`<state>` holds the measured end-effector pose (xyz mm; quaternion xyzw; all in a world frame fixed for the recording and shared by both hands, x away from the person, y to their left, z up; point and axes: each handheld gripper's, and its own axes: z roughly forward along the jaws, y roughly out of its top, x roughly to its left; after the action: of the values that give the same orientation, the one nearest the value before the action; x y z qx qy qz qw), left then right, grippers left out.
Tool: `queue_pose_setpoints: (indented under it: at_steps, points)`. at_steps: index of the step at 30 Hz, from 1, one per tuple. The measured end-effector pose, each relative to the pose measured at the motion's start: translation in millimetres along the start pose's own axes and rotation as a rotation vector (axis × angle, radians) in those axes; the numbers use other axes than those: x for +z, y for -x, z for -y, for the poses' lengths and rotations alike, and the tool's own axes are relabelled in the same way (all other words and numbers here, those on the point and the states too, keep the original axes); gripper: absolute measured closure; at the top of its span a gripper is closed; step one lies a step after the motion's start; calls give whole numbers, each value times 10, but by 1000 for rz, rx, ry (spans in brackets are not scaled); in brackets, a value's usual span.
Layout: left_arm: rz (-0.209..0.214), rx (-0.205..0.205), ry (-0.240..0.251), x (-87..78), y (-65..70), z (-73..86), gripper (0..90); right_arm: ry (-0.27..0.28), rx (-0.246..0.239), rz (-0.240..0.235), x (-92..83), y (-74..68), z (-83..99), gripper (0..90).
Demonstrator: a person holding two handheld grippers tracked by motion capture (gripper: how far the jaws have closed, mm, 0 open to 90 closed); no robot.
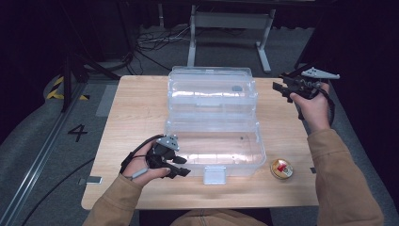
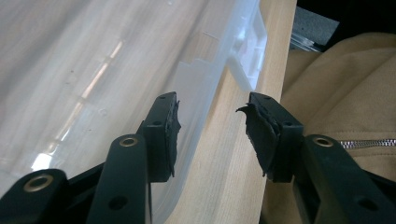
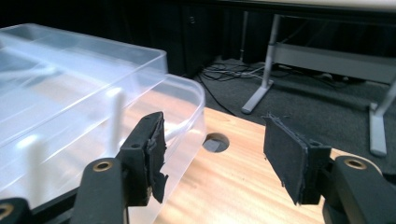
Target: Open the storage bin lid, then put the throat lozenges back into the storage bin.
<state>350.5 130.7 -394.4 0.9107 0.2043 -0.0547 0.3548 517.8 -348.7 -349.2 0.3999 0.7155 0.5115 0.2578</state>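
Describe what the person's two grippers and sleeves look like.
Both the left gripper and right gripper are black, two-jawed tools topped by a grey three-cornered plate. Their jaws carry brass-coloured rivets and black rubbery pads with ragged, torn edges. A black cable trails from the left one. The person wears tan sleeves, and a zip shows on the tan garment.

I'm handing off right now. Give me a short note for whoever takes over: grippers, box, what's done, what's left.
Left hand-held gripper: open, holding nothing, at the front left corner of the box.
Right hand-held gripper: open, holding nothing, off the lid at the table's far right.
Box: clear plastic, mid-table, lid open and laid back, latch at the near edge.
Tin: on the table, right of the box.
Done: box opened.
Left: probably the tin goes in; nothing grasped yet.
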Motion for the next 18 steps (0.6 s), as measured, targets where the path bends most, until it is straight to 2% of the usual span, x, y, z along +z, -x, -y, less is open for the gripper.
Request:
queue_pose_setpoints:
  at_steps: [2,4,7,10,18]
  points:
    - [-9,-8,3,-30,-10,3,537,-3,-8,-3,-50,-13,-3,365]
    - [-18,-21,11,-75,-36,15,533,-6,-32,-18,-211,-55,-9,342]
    - [-35,-47,23,-134,-87,43,528,5,-38,-18,-394,-95,-2,311]
    - [-47,-68,33,-187,-129,61,528,7,-41,-38,-567,-121,16,277]
    - [-74,-70,61,-314,-162,65,526,5,-48,-82,-952,-264,78,273]
